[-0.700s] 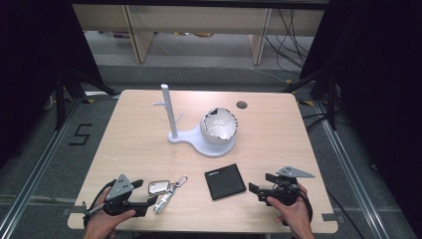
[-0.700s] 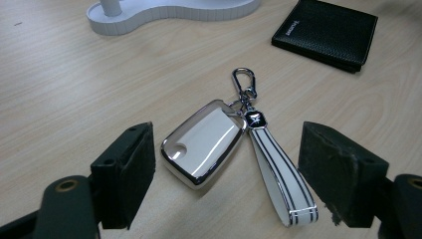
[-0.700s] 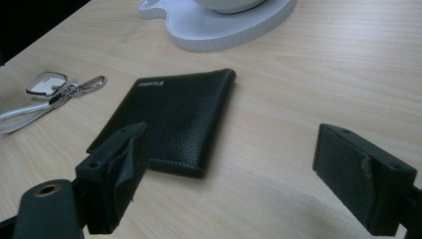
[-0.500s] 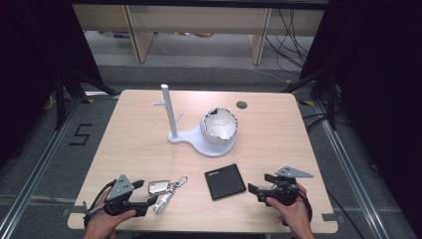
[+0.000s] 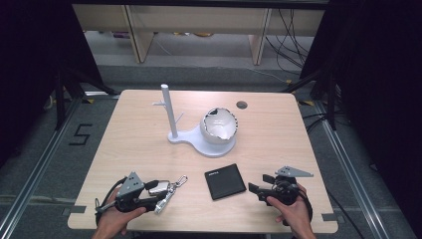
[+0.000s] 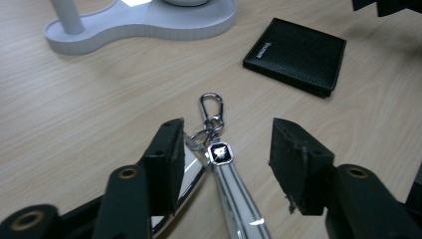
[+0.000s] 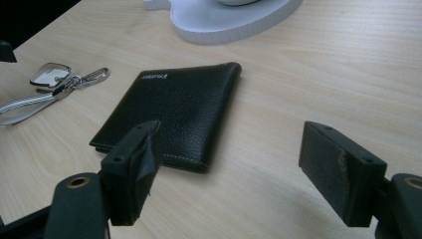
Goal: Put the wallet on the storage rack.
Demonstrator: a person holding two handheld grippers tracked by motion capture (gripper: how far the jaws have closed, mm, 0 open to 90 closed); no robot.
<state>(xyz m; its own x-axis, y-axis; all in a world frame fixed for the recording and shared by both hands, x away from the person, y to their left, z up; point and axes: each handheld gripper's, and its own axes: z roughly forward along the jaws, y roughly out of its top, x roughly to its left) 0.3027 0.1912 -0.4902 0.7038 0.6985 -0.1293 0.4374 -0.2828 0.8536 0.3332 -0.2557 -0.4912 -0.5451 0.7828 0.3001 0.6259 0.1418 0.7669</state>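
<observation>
L gripper (image 6: 226, 159) newly astride keychain (image 6: 219, 152).

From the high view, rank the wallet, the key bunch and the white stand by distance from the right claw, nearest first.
1. Black wallet, just left of the right claw.
2. Key bunch, farther left, at the left claw.
3. White stand, up at mid-table.

Left tongs (image 6: 226, 164): jaws parted, astride a key ring (image 6: 219, 152) with strap and silver clip, lying flat on the wooden tabletop (image 6: 74, 114). Black wallet (image 6: 294, 55) beyond, apart. White stand base (image 6: 144, 22) farther back.
</observation>
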